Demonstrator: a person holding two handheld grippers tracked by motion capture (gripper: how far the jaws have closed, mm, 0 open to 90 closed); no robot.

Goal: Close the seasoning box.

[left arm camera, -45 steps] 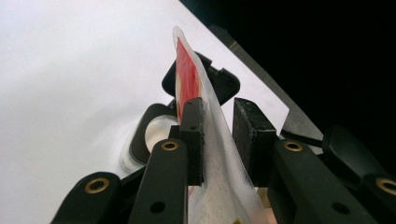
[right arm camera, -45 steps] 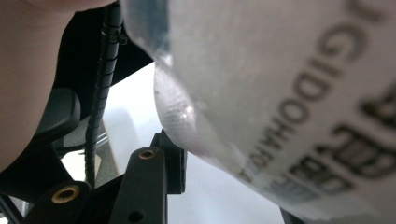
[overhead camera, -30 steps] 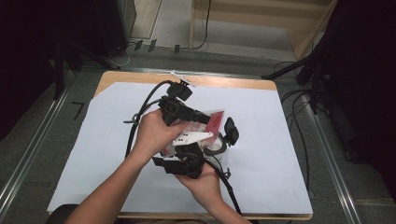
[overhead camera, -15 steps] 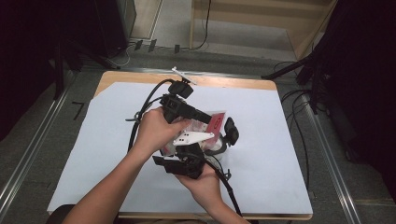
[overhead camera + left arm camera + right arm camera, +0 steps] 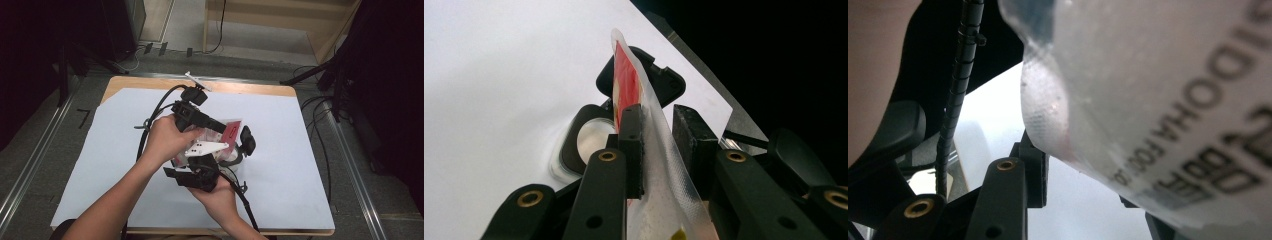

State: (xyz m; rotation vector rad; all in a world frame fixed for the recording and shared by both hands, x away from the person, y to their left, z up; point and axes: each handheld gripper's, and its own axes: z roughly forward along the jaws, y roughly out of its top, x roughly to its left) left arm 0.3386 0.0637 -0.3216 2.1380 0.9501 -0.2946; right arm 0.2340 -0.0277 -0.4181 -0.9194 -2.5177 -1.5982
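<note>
Over the middle of the white-covered table (image 5: 100,165), the left gripper (image 5: 212,122) sat at about 10 o'clock from the clear plastic pouch (image 5: 227,134). Its jaws were parted, and the pouch (image 5: 659,165) with the red insert ran up between them, against one pad with a gap on the other side. The right gripper (image 5: 202,172) came in from 6 o'clock, right under the pouch (image 5: 1158,100); couldn't tell if its jaws were actually pinching it.
</note>
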